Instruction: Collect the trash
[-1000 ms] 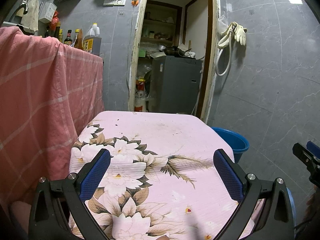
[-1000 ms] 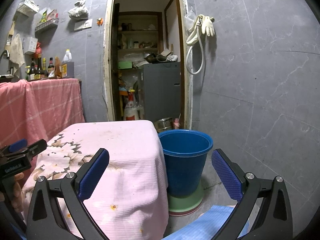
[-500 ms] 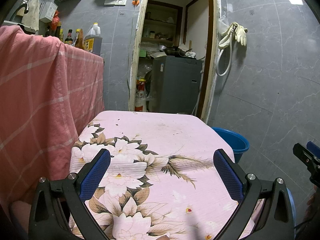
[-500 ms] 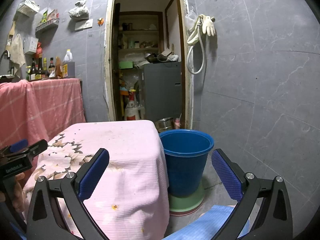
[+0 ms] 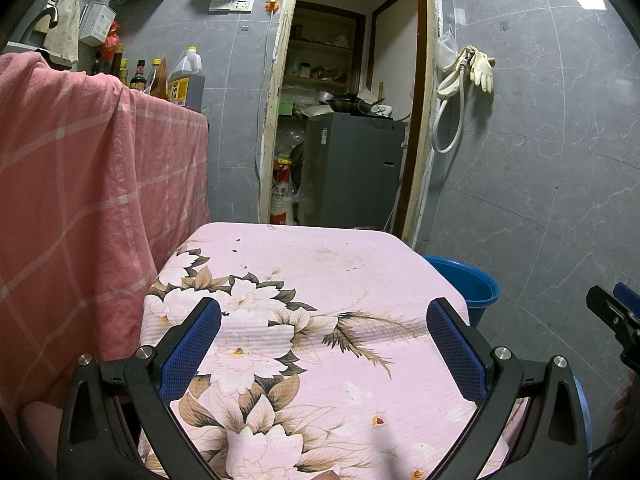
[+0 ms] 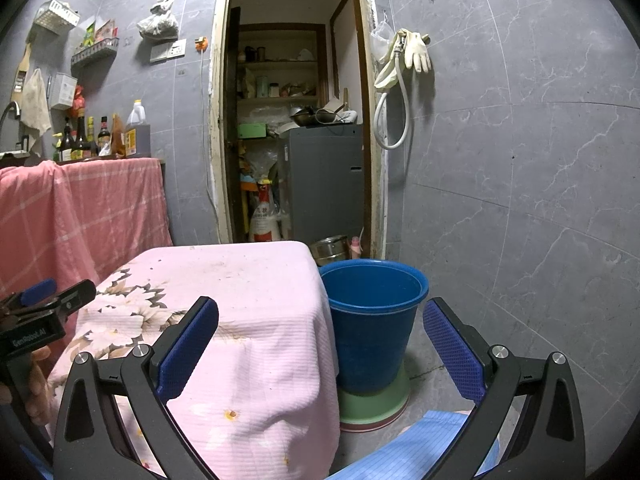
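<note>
A small table under a pink floral cloth (image 5: 312, 280) (image 6: 248, 292) fills the near ground; only faint specks and stains show on it, no piece of trash. A blue bucket (image 6: 374, 320) (image 5: 468, 280) stands on a green base on the floor just right of the table. My left gripper (image 5: 322, 344) hovers open over the cloth's near half, nothing between its fingers. My right gripper (image 6: 320, 344) is open too, held over the table's right corner and the bucket. Each gripper's tip shows at the edge of the other's view.
A counter draped in a pink checked cloth (image 5: 80, 200) stands to the left, with bottles (image 5: 186, 80) on top. An open doorway (image 6: 292, 140) behind the table shows a grey appliance and shelves. Grey tiled wall to the right carries a hose and gloves (image 6: 404, 64). Blue fabric (image 6: 412, 448) lies low.
</note>
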Motion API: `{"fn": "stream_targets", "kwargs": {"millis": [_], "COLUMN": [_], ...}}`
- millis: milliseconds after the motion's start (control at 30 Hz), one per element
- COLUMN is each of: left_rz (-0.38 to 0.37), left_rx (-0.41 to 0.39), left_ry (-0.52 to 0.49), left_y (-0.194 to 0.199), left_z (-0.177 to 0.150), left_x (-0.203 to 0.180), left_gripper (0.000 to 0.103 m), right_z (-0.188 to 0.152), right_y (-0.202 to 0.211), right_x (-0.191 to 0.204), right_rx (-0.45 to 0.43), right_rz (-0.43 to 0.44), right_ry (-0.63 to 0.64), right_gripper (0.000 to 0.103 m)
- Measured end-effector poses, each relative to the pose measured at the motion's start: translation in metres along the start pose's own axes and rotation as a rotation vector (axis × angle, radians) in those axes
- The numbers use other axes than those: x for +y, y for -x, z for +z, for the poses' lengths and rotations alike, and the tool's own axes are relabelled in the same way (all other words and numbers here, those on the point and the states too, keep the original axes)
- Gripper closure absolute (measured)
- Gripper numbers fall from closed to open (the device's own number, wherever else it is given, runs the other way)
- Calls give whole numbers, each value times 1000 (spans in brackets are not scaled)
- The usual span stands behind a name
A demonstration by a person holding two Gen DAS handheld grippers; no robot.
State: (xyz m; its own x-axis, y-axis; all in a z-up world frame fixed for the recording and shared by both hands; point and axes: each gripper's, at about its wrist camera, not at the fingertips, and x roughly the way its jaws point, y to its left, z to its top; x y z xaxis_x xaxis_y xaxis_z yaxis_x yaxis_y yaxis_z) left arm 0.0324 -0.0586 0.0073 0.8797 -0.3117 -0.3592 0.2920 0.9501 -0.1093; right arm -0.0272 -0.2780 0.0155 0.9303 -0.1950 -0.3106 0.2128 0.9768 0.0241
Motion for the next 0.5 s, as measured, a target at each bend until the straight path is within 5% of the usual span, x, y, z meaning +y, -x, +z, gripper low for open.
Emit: {"fn": "stream_targets", "kwargs": {"millis": [500], "left_rz": [-1], "left_rx": [1], "left_ry": [0], "left_y": [0], "left_z": [0], "left_x": [1], "left_gripper": [2], "right_z": [0], "right_y": [0], "right_x": [0], "right_rx": [1], "right_rz": [0], "right_ry": [-1], "right_gripper": [0]}}
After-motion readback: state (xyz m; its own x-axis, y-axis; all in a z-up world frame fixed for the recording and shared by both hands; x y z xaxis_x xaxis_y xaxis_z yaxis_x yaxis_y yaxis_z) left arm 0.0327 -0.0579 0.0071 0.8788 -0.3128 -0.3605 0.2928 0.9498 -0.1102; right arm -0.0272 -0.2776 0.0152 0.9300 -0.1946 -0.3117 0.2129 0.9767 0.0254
